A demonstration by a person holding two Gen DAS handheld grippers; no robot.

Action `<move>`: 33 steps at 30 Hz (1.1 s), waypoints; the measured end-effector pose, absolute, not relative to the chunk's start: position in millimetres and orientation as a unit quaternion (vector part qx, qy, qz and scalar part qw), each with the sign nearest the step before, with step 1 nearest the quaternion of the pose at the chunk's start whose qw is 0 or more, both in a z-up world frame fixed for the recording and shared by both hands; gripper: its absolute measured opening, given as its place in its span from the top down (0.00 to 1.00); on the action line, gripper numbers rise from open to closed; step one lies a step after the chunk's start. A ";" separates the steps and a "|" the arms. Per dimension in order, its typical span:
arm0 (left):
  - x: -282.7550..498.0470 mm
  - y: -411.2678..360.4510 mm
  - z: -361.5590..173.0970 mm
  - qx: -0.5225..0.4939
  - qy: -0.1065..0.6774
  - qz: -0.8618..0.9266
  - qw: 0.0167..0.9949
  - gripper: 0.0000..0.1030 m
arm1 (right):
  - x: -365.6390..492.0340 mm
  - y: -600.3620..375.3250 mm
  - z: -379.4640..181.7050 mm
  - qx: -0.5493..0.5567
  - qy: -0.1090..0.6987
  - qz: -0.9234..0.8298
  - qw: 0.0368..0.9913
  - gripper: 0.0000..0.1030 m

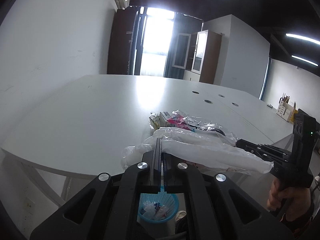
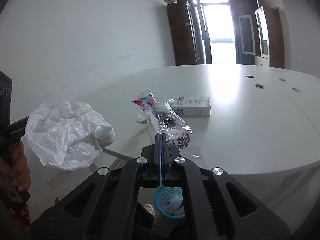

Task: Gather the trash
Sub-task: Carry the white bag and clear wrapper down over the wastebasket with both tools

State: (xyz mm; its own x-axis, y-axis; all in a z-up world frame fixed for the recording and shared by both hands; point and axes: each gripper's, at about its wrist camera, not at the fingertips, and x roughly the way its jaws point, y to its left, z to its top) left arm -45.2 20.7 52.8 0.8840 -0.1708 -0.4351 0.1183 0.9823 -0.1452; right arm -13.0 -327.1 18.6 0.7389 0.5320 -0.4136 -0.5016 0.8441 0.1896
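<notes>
Left wrist view: the left gripper (image 1: 160, 146) is closed on a white bag (image 1: 200, 150), which drapes across its fingers and hangs off the near table (image 1: 90, 110) edge. Beyond it a pile of wrappers (image 1: 180, 120) lies on the table, and the right gripper (image 1: 243, 144) reaches in from the right, its tips at the pile's clear film. A blue basket (image 1: 158, 208) stands on the floor below, already holding scraps. Right wrist view: the right gripper (image 2: 160, 138) is closed, fingers together, with the edge of a clear wrapper (image 2: 172, 128) at its tips (whether it is truly pinched cannot be told). A white box (image 2: 192, 106) lies just behind the wrapper; the bag (image 2: 66, 136) hangs bunched from the left gripper (image 2: 18, 130), off the table edge. The basket (image 2: 170, 202) sits beneath. Judgement: pickup step is in hand, two items being taken. Next move calls for carrying both over the basket and opening the jaws; the box remains to collect.
</notes>
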 end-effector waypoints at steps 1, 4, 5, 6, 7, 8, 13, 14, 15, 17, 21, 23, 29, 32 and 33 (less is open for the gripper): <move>-48.3 20.2 48.8 -0.056 0.234 -0.075 0.968 1.00 | -17.1 -328.3 15.5 0.032 0.234 0.278 0.931 1.00; -58.5 18.2 36.7 -0.047 0.246 -0.075 0.965 1.00 | -28.3 -333.1 8.1 0.030 0.238 0.277 0.931 1.00; -62.3 18.2 33.0 -0.045 0.250 -0.075 0.964 1.00 | -31.4 -335.0 6.0 0.034 0.240 0.277 0.930 1.00; -64.8 17.6 27.7 -0.044 0.256 -0.076 0.963 1.00 | -34.0 -337.8 2.8 0.049 0.248 0.285 0.924 1.00; -65.9 15.2 22.5 -0.040 0.262 -0.078 0.961 1.00 | -37.4 -337.9 -0.2 0.061 0.256 0.299 0.917 1.00; -66.9 12.6 17.2 -0.031 0.269 -0.080 0.959 1.00 | -41.0 -337.0 -3.0 0.063 0.261 0.308 0.912 1.00; -64.4 12.7 -7.0 -0.028 0.294 -0.071 0.953 1.00 | -56.7 -333.5 -12.6 0.039 0.267 0.304 0.914 1.00; -63.3 13.2 -11.5 -0.030 0.299 -0.069 0.951 1.00 | -59.2 -332.8 -16.4 0.034 0.271 0.303 0.913 1.00; -63.1 13.5 -16.8 -0.030 0.303 -0.068 0.950 1.00 | -61.3 -332.0 -20.2 0.030 0.274 0.302 0.912 1.00; -62.3 13.4 -27.0 -0.032 0.314 -0.069 0.946 1.00 | -65.1 -330.0 -31.5 0.023 0.287 0.305 0.908 1.00; -57.6 13.2 -53.5 -0.038 0.340 -0.068 0.937 1.00 | -68.0 -326.9 -56.0 0.014 0.313 0.306 0.899 1.00; -54.2 13.4 -65.4 -0.042 0.351 -0.068 0.933 1.00 | -65.1 -322.4 -70.0 0.002 0.326 0.299 0.897 1.00; -37.6 12.6 -101.8 -0.048 0.379 -0.062 0.922 1.00 | -49.7 -312.9 -104.1 0.005 0.362 0.293 0.885 1.00; -30.9 13.8 -118.0 -0.052 0.390 -0.061 0.917 1.00 | -45.1 -310.5 -119.2 0.004 0.375 0.288 0.881 1.00; -28.5 14.7 -122.8 -0.056 0.395 -0.061 0.915 1.00 | -42.8 -310.5 -125.2 0.007 0.382 0.287 0.878 1.00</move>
